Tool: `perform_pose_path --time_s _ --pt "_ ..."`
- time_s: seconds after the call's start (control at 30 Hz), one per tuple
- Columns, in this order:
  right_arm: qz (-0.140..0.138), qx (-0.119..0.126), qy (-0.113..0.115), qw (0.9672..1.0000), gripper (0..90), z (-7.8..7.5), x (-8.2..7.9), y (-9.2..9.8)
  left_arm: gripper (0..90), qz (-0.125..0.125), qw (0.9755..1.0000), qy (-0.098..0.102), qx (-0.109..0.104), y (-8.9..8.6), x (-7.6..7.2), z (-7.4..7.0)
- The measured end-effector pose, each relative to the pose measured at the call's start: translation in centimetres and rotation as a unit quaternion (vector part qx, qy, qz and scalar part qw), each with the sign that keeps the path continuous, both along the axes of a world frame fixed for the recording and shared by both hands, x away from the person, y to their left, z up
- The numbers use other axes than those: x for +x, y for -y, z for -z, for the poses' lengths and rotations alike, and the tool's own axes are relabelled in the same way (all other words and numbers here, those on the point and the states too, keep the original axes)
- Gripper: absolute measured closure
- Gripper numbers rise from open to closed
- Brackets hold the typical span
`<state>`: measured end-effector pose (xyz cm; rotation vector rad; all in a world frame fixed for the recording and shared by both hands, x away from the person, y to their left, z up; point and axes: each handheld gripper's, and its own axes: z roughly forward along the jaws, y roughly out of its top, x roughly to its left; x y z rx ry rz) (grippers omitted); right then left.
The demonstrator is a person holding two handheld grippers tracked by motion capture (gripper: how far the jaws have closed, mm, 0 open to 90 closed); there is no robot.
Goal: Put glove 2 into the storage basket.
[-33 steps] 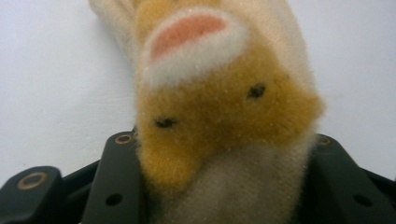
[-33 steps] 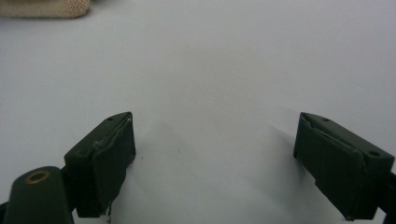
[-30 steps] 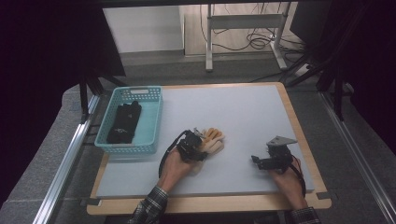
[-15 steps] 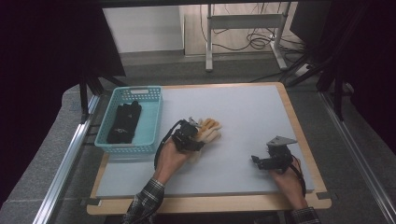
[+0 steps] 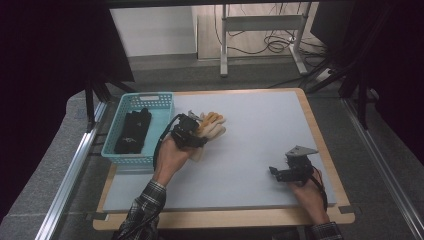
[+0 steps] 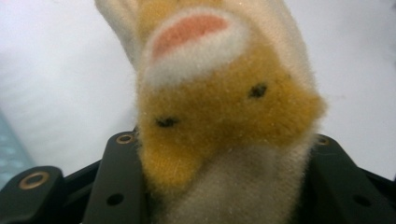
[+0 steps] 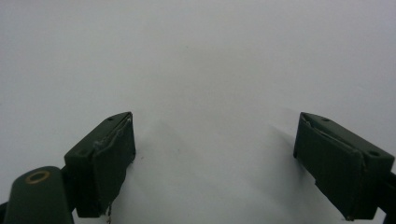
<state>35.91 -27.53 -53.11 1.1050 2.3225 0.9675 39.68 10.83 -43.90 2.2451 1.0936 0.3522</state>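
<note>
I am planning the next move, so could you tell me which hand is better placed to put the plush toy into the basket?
Left: the left gripper already clamps the plush toy right beside the basket, while the right gripper sits open farther off.

The white table top (image 5: 260,145) is evenly and brightly lit from overhead, while the room's left and right edges sink into near-black. The plush toy (image 6: 219,116) sits so close to the left gripper view's lens that its fur goes soft and fuzzy. Under the right gripper's (image 7: 215,163) jaws lie faint, soft shadows.
</note>
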Motion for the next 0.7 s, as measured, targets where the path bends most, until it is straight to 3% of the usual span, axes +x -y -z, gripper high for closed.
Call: perform_pose_path --time_s 0.4,0.57,0.7 --pt "0.0 0.0 0.0 1.0 12.5 0.0 0.0 0.0 53.2 -0.058 0.9983 0.006 0.01 -4.5 1.4 -2.0" --pt "0.0 0.0 0.0 1.0 12.5 0.0 0.0 0.0 53.1 -0.093 0.9955 0.008 0.011 -7.1 1.8 -2.5" --pt "0.0 0.0 0.0 1.0 12.5 0.0 0.0 0.0 53.0 -0.126 0.9919 0.004 0.014 -9.5 2.3 -2.8"
